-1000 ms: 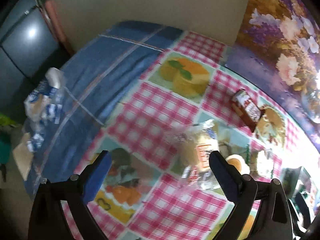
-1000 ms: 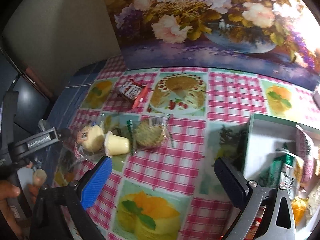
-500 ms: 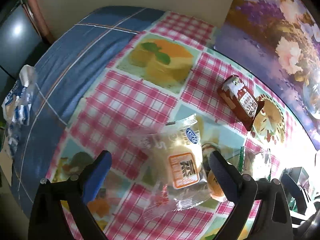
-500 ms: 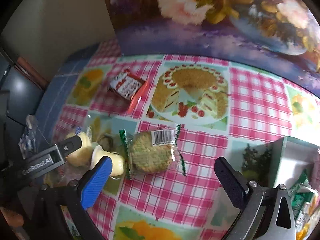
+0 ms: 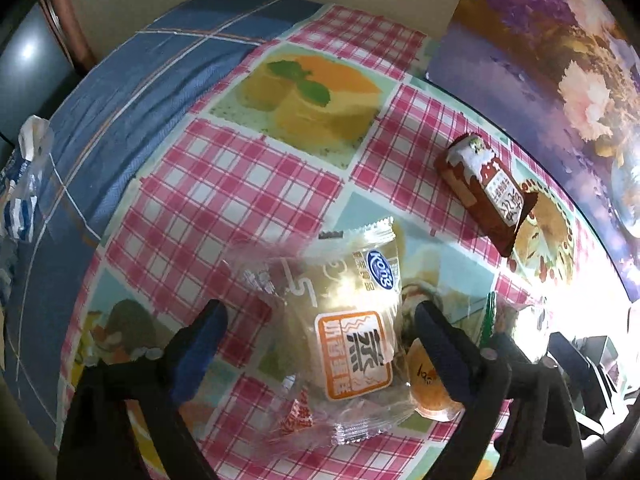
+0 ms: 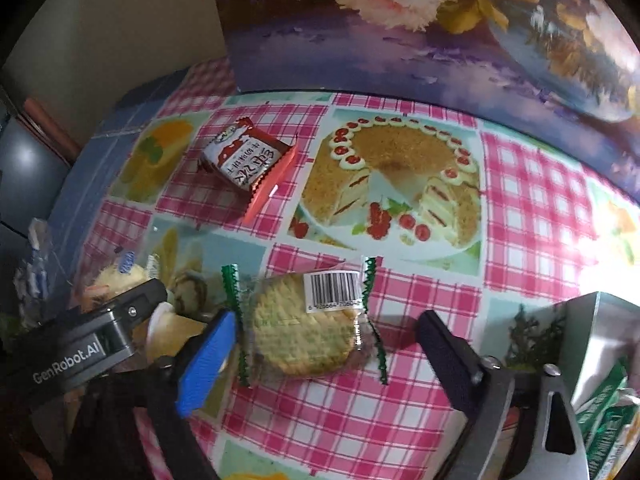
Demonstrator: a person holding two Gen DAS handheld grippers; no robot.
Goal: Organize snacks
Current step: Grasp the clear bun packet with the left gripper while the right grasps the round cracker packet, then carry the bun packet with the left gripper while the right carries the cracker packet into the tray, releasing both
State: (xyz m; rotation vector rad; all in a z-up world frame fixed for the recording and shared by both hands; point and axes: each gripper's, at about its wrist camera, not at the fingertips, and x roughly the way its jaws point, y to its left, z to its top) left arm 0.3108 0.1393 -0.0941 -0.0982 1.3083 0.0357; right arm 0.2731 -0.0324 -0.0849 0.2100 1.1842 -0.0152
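My left gripper [image 5: 320, 340] points down over a clear-wrapped pale cake packet [image 5: 348, 332] with an orange label. The packet lies between the closing jaws, and the pads stand apart from it. Beside the right finger sits a small yellow jelly cup [image 5: 430, 388]. My right gripper [image 6: 326, 352] straddles a round cookie packet [image 6: 300, 328] with green crimped ends and a barcode. Its jaws are closing too, and its blue left pad is at the wrapper's edge without squeezing the cookie. A red-brown snack packet [image 6: 248, 160] lies farther back on the checked tablecloth [image 6: 532, 208].
A grey box [image 6: 596, 344] holding several snack packets stands at the right. A flower painting [image 6: 440, 40] leans along the table's back. The left gripper's body [image 6: 100, 336] is close to my right gripper's left side. Blue cloth [image 5: 120, 100] and a plastic bag [image 5: 24, 184] lie left.
Both grippers have come down and closer to the table, so the cake packet and the cookie packet now lie between their fingers. Both pairs of jaws have narrowed.
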